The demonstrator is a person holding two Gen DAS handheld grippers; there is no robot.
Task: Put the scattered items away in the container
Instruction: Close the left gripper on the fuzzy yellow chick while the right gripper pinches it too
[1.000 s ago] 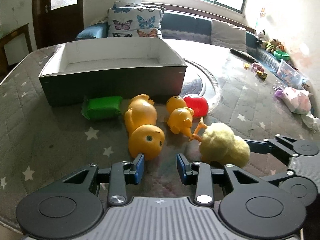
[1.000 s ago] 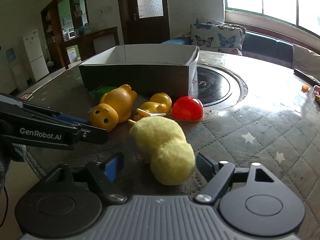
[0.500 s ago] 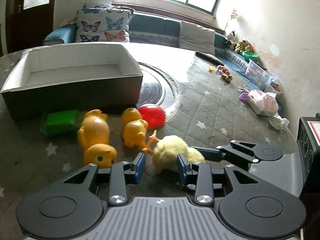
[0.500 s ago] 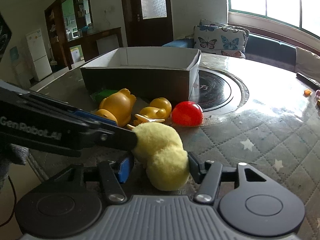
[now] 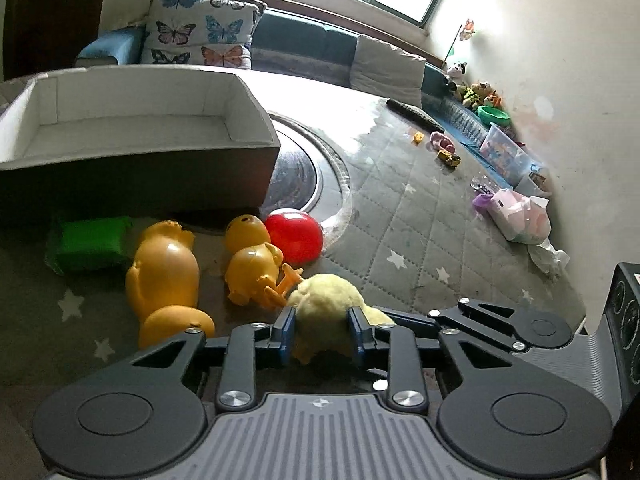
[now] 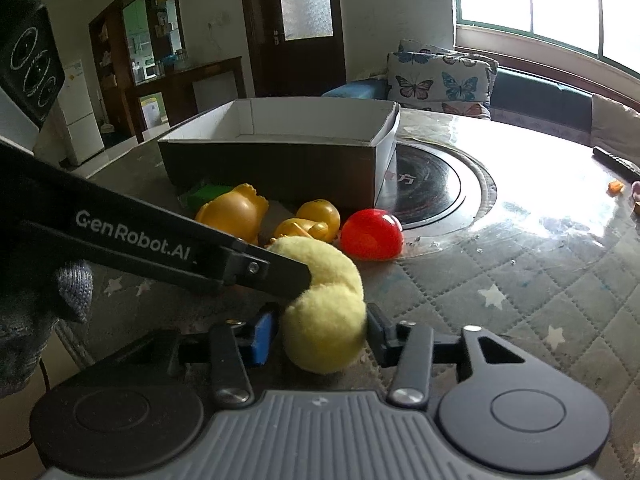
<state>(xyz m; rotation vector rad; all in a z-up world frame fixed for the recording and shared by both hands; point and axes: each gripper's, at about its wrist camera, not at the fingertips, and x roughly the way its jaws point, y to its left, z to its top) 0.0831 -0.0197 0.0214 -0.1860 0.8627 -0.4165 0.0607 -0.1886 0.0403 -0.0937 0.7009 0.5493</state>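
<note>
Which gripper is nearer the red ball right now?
Left, narrowly. The left gripper and the right gripper have both just closed on the fluffy yellow chick, which lies short of the red ball; neither touches the ball.

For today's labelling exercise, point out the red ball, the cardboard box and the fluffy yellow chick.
red ball (image 5: 295, 234), left wrist view, middle of its shiny top.
cardboard box (image 6: 272, 168), right wrist view, dark front wall.
fluffy yellow chick (image 6: 326, 330), right wrist view, near rounded lobe.
</note>
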